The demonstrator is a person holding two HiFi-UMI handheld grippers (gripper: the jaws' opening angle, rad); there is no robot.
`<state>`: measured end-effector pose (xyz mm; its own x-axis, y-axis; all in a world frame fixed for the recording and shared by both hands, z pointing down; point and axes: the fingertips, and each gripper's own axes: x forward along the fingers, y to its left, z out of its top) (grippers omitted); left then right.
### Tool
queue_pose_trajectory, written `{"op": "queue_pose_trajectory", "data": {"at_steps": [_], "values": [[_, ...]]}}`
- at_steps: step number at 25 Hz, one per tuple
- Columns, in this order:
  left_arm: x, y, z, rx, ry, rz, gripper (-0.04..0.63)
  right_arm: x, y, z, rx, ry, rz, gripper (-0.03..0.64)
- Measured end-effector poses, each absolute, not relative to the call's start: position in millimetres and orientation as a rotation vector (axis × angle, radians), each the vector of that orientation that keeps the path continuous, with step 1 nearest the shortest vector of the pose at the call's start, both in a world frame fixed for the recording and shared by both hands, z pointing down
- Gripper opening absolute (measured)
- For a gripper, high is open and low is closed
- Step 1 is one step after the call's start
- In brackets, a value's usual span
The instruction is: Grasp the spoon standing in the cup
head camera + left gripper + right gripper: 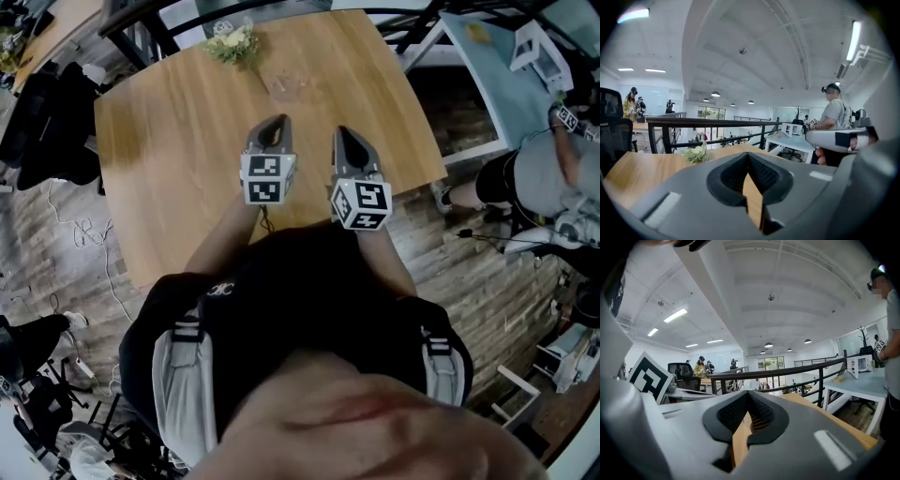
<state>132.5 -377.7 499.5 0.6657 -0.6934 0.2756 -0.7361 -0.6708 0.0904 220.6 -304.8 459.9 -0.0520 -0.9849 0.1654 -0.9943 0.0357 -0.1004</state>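
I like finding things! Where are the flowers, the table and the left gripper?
flowers (232,42), head view, middle of the bunch.
table (178,141), head view, bare wood top.
left gripper (276,124), head view, between its fingertips.

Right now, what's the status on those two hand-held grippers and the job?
Left hand-held gripper shut, empty. Right hand-held gripper shut, empty. Faint clear thing by the flowers, maybe the cup; spoon not discernible. Nothing between.
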Motion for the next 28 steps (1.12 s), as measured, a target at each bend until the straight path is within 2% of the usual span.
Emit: {"op": "queue_pose_trajectory", "data": {"at_steps": [8, 19, 25, 27, 28], "values": [[118.0, -415.8, 514.2, 2.489, -1.350, 0.248, 0.011, 227.2, -339.8, 470.3, 1.934, -2.311, 0.319, 0.000], [111.2, -465.1, 545.7, 2.358, -1.516, 0.316, 0.011, 252.8, -378.5, 487.6, 1.818, -2.345, 0.379, 0.000], [130.4, -488.0, 564.1, 2.424, -1.448, 0.415, 0.011, 263.2, -389.1, 503.4, 1.783, -2.324, 0.423, 0.000], [138.4, -491.9, 573.6, 2.415, -1.407, 0.422, 0.081, 265.0, -392.0, 507.7, 1.761, -2.317, 0.429, 0.000], [141.6, -493.9, 578.9, 2.400, -1.390, 0.417, 0.086, 266.4, -393.0, 509.2, 1.752, -2.313, 0.431, 0.000]]}}
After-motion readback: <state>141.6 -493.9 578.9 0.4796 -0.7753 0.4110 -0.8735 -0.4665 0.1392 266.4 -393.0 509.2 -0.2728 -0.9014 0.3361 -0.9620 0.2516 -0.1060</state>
